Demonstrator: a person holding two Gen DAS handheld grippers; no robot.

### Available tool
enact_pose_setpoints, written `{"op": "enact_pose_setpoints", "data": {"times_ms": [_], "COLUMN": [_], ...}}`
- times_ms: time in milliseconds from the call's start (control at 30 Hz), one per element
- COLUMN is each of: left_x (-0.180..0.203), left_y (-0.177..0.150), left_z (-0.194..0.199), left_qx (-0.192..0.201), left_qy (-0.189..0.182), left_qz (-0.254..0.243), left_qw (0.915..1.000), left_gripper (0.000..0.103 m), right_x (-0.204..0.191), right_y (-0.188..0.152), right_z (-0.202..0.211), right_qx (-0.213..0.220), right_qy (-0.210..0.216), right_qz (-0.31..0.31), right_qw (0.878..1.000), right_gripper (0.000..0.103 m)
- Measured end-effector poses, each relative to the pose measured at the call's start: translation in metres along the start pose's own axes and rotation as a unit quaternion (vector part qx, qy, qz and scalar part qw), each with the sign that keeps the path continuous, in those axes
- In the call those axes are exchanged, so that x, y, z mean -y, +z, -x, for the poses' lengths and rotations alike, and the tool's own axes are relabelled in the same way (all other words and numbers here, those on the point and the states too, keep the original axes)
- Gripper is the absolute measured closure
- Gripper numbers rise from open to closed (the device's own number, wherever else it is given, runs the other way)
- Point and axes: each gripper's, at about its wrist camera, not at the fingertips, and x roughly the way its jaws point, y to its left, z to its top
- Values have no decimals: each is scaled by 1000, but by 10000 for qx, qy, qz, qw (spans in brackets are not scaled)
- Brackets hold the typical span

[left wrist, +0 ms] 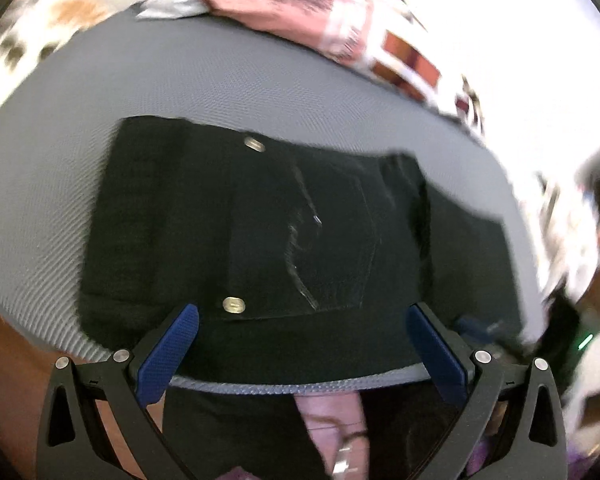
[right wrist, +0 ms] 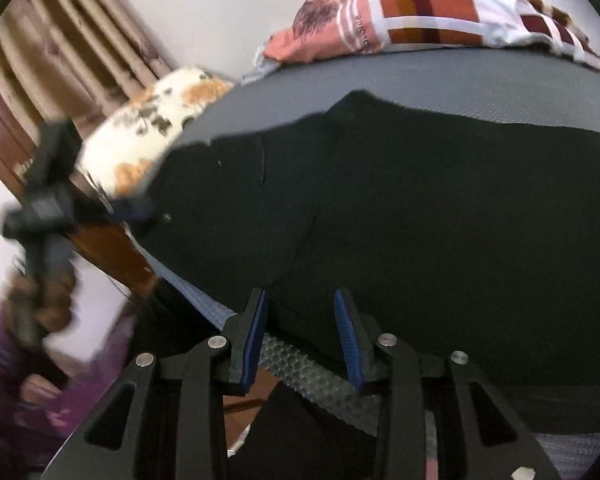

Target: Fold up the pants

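Black pants (left wrist: pixel 292 232) lie folded on a grey mat (left wrist: pixel 180 80), with two brass buttons (left wrist: pixel 233 304) and a stitched pocket showing. My left gripper (left wrist: pixel 300 320) is open wide, its blue pads (left wrist: pixel 168 356) at the pants' near edge, holding nothing. In the right wrist view the pants (right wrist: pixel 420 220) fill the middle. My right gripper (right wrist: pixel 302 304) is open, with blue pads (right wrist: pixel 256 340) at the pants' near edge by the mat (right wrist: pixel 460 76) rim. The left gripper (right wrist: pixel 140 208) shows there, blurred, at the pants' left corner.
A pink and chequered cloth (left wrist: pixel 320 4) (right wrist: pixel 400 20) lies at the mat's far side. A white and orange patterned cloth (right wrist: pixel 156 128) sits at the left. A wooden frame (right wrist: pixel 112 248) and curtains (right wrist: pixel 72 40) lie beyond. A purple-sleeved hand (right wrist: pixel 32 312) holds the left tool.
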Motion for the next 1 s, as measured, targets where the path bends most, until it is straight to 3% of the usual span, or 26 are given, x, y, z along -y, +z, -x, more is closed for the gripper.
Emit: {"op": "enact_pose_setpoints", "data": {"times_ms": [133,267,333,433,533,767,1000], "left_x": [-49,-98,-117,-133,-139,-135,-140], "left_y": [2,-7,-12,-14,-16,-8,3], "left_z": [35,52,50,41,29,13,3], "left_qx": [242,273,212,27,-223,-507,-605], "left_qy": [-463,-572,-975,-1302,-1481,-1411,-1598], "left_qz": [933,1627,1974,2276,2329,2000,1930], "left_qw": [9943,9846,9752,9650,9609,9683,9662], "left_gripper": [0,0,0,0,0,0,0], "right_x": [9,6,3,-1,-1,-2,-3], "right_y": [4,8,6,3,0,-3,-4], "right_z": [17,27,21,8,11,9,9], "right_qx": [378,601,536,326,365,347,352], "right_qy": [288,472,518,480,507,505,518], "right_qz": [-435,-597,-715,-793,-850,-874,-910], "right_qw": [9979,9953,9946,9952,9944,9943,9939], "right_gripper": [69,69,67,66,64,58,56]}}
